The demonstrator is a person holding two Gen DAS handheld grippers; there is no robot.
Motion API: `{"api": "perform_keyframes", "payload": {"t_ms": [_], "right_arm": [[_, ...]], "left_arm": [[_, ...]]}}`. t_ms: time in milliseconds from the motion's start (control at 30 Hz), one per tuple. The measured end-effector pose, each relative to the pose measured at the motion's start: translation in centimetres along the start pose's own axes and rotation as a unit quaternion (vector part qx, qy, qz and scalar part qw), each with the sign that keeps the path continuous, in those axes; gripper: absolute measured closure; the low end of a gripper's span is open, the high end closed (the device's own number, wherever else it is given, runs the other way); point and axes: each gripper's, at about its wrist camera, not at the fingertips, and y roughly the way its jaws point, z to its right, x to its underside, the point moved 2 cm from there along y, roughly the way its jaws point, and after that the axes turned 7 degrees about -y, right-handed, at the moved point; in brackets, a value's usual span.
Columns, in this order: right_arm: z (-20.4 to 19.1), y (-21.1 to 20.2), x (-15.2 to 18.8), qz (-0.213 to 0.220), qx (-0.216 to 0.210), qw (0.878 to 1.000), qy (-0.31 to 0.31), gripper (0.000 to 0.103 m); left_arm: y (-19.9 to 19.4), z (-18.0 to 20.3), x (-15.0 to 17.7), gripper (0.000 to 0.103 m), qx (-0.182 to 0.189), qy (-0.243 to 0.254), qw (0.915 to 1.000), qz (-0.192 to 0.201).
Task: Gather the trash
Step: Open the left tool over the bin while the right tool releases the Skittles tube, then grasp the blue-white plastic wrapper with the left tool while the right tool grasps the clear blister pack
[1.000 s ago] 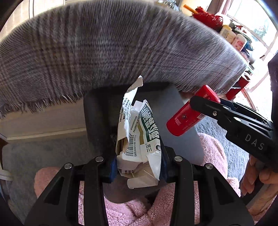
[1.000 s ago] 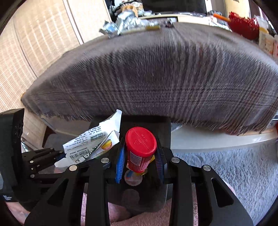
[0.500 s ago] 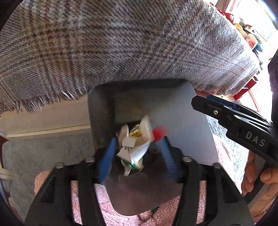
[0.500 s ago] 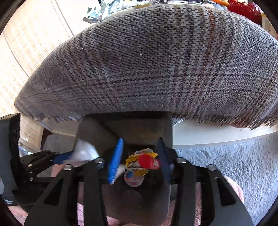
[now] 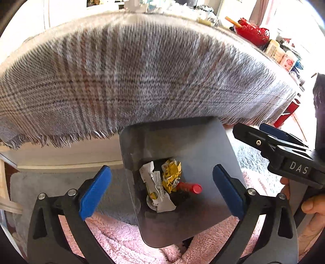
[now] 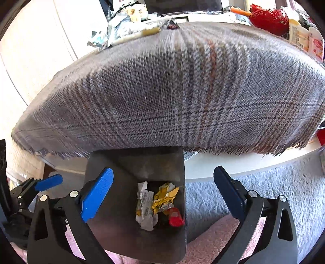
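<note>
A grey bin [image 5: 193, 142] stands below the table edge. At its bottom lie a white wrapper [image 5: 156, 186], a crumpled yellow wrapper [image 5: 171, 175] and a red tube [image 5: 189, 187]. My left gripper [image 5: 161, 168] hangs above the bin, its jaws opening wide with nothing between the blue pads. The right wrist view shows the same bin [image 6: 132, 162] with the white wrapper [image 6: 144, 205], yellow wrapper [image 6: 164, 197] and red tube [image 6: 175, 220] inside. My right gripper [image 6: 163, 170] is above it, jaws also opening and empty. Each gripper shows at the edge of the other's view.
A plaid cloth [image 5: 142, 81] drapes over the table edge just above the bin. On the table stand a red basket [image 6: 268, 18], bottles [image 6: 304, 38] and foil scraps [image 6: 121, 28]. Pink fluffy fabric [image 5: 113, 239] and grey carpet [image 6: 254, 195] lie below. A hand [image 5: 312, 205] holds the right gripper.
Both grippers went from shut to wide open. The white wrapper dropped from the left one and the red tube from the right one; both now lie in the bin.
</note>
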Motion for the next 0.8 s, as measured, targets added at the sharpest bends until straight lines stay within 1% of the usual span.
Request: {"api": "perform_keyframes", "payload": {"t_ms": [133,233,367,500,700,800], "right_arm": [[0.2,-1.3,-0.7,0.017,0.000,1.000,0.004,0.004],[0.3,-2.7,-1.6,0.042,0.000,0.999,0.007,0.004],[0.5,-4.5,-3.4,0.081,0.009,0.997,0.011,0.004],[0.6,-5.9,-5.8,0.113,0.012,0.994,0.000,0.003],[0.4,-5.3,-9.2,0.126,0.023,0.992,-0.012,0.003],[0.6,-4.9,-11.1,0.128,0.034,0.991,-0.021,0.003]], "left_arm": [[-1.7,0.3,-1.0,0.008,0.002,0.003,0.9999,0.014],[-3.2,0.6,-1.8,0.008,0.005,0.004,0.9995,0.032],[-5.1,0.9,-3.1,0.008,0.003,0.008,0.9978,0.066],[-7.0,0.8,-5.4,0.008,-0.001,0.011,0.9952,0.097],[-7.9,-0.6,-8.3,0.008,0.000,-0.007,0.9926,0.121],[-7.7,-1.2,-10.2,0.008,-0.008,-0.012,0.9917,0.128]]}}
